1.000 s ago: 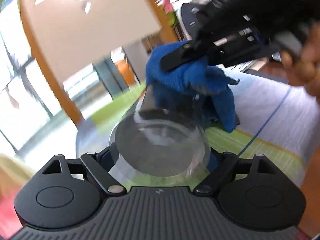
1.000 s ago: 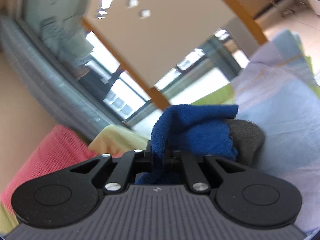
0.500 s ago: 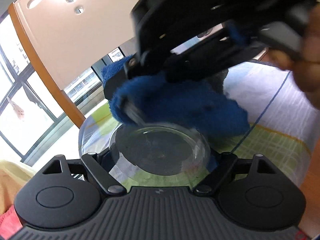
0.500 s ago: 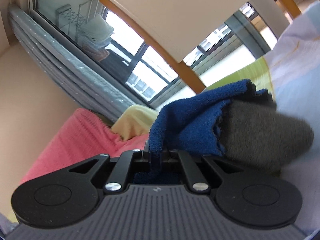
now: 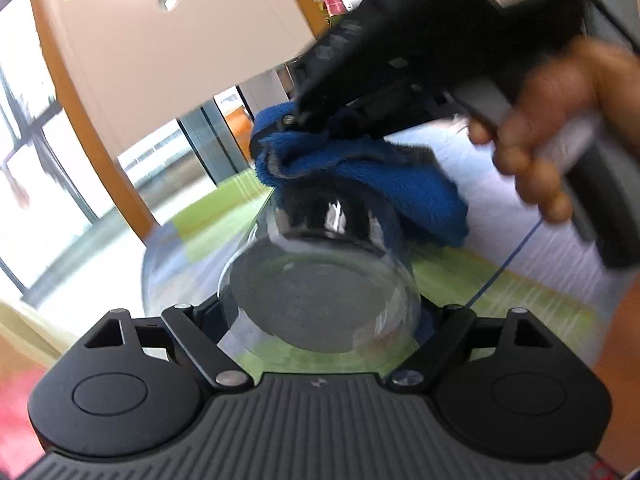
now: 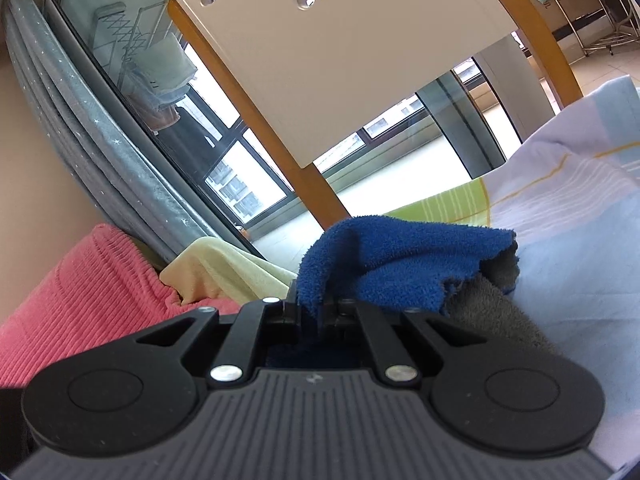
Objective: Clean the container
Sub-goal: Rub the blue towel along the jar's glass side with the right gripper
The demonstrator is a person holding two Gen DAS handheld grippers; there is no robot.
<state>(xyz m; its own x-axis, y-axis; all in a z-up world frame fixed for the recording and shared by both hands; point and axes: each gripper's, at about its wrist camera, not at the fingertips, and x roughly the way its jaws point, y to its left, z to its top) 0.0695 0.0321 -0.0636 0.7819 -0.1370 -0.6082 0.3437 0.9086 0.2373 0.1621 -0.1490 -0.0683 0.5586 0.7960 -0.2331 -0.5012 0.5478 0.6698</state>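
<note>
- The left gripper grasps a clear glass jar across its body, base toward the camera and mouth pointing away. Its jaws have just been opening a little with the jar between them, so the hold should be firmed up before any hard rubbing.
- The right gripper is clenched on a blue cloth with a grey underside; its jaws have just closed on a fold of it. In the left wrist view the cloth drapes over the jar's far end.
- To wipe well, the person should keep the jar steady, press the bunched cloth onto the rim and turn one against the other, letting loose cloth trail rather than snag.
- The jar is held up above a bed sheet with green and pale blue patches.
- Hard to make out: the jar's mouth is covered by the cloth, so whether cloth reaches inside cannot be told. The left view is blurred; the right wrist view does not show the jar at all.
- A hand holds the right gripper's handle.
</note>
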